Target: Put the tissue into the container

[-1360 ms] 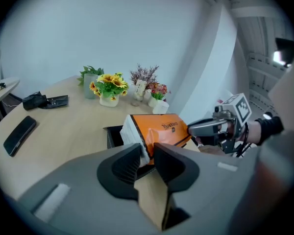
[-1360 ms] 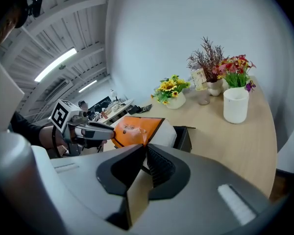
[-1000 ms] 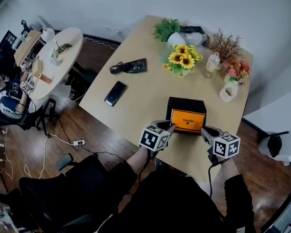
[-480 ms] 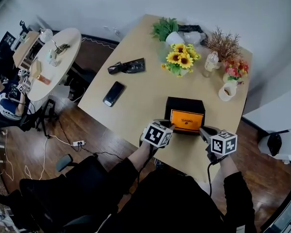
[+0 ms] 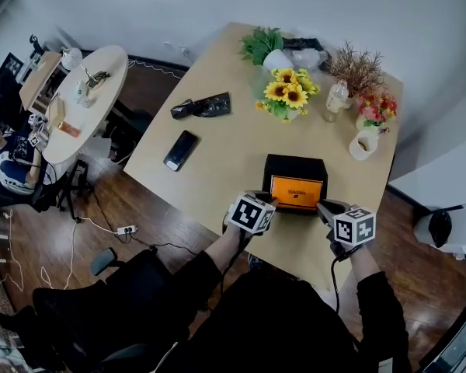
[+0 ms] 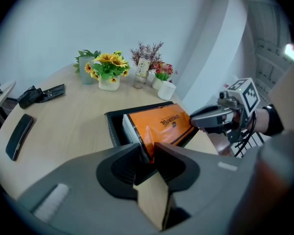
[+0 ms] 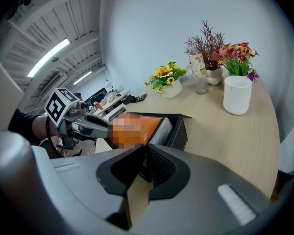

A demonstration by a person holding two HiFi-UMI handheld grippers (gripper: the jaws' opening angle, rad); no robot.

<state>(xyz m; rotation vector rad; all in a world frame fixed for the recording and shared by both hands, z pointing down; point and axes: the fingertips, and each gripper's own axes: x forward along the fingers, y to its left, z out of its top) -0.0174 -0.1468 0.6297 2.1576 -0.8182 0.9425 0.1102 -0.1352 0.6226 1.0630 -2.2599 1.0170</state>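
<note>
An orange tissue pack [image 5: 297,192] lies tilted in the open black container [image 5: 293,164] near the table's front edge, its near side raised. My left gripper [image 5: 273,202] is shut on the pack's near left corner, and orange wrapper [image 6: 161,126] shows pinched between the jaws of that gripper [image 6: 148,153]. My right gripper [image 5: 323,207] is shut on the near right corner. In the right gripper view the pack [image 7: 154,126] comes to a tip between the jaws of the right gripper [image 7: 143,153]. The container's wall [image 7: 180,131] stands just beyond.
A sunflower vase [image 5: 290,95], a bottle [image 5: 338,99], a red flower pot [image 5: 375,111] and a white mug [image 5: 365,144] stand behind the container. A phone [image 5: 181,149] and a black bag [image 5: 202,106] lie to the left. The table edge [image 5: 217,212] runs below my left gripper.
Both grippers keep their hold on the pack and stay almost in place. The left gripper's marker cube has tipped a little.
</note>
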